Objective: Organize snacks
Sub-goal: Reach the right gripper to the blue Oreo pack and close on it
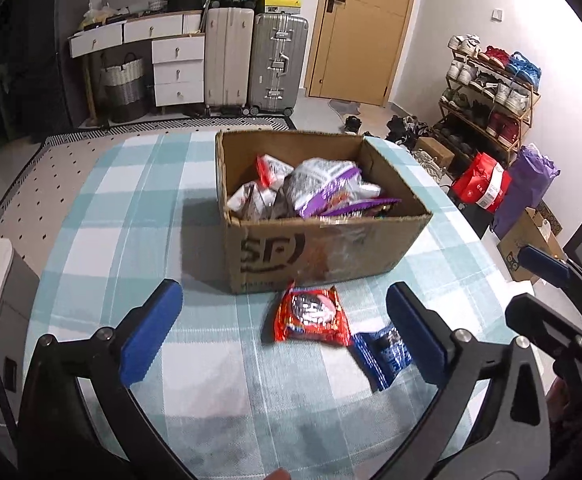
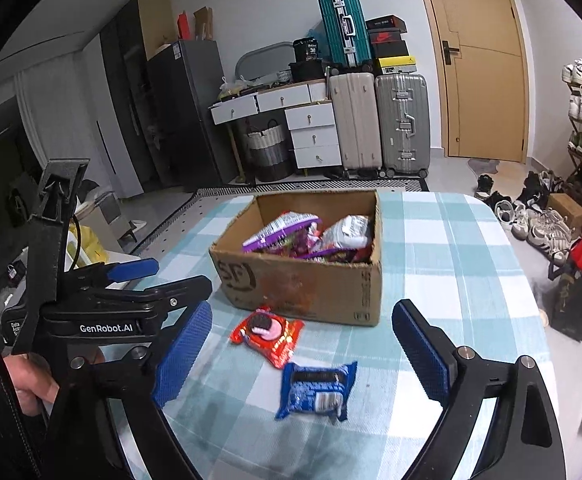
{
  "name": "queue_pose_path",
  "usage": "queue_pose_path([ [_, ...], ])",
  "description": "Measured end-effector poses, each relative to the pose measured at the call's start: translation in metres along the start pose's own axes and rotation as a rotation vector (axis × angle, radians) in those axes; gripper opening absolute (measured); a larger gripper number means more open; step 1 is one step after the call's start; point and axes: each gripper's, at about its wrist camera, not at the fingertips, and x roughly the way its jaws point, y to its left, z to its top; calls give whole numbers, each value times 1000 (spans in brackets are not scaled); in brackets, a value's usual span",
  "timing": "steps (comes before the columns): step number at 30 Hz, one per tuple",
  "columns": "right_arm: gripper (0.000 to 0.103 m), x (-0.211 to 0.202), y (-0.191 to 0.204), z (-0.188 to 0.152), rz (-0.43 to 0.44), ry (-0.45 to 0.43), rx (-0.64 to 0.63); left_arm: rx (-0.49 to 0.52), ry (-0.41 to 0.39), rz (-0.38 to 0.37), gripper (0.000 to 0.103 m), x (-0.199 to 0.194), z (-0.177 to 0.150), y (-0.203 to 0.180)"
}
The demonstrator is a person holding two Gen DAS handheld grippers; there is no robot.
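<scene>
My left gripper point(image 1: 283, 332) and right gripper point(image 2: 303, 344) are twins: curved black plastic arms with silver pivot screws, textured blue rubber pads point(image 2: 183, 356), and white "GenRobot.AI" lettering point(image 2: 106, 328) on the left one's black body.

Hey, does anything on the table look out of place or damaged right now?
Two snack packs, red and blue, lie loose on the tablecloth outside the cardboard box. The box's front is stained and scuffed.
</scene>
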Motion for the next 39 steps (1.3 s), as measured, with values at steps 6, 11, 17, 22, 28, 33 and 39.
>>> queue_pose_path([
  [6,93,3,-3,-15,-4,28,9,-9,13,6,101,7,-16,0],
  [11,93,15,-7,-30,2,63,17,-1,18,2,102,17,-28,-1],
  [17,93,38,-12,-48,7,121,27,-8,37,5,102,32,-39,0],
  [22,93,58,-18,-59,2,167,42,-2,55,17,102,43,-45,0],
  [28,93,81,-20,-71,-3,221,43,-1,84,16,102,61,-50,1],
  [33,93,95,-19,-74,-17,246,29,-11,96,26,102,72,-51,5],
  [39,85,115,-11,-77,-32,307,-28,-5,100,47,102,84,-51,7],
])
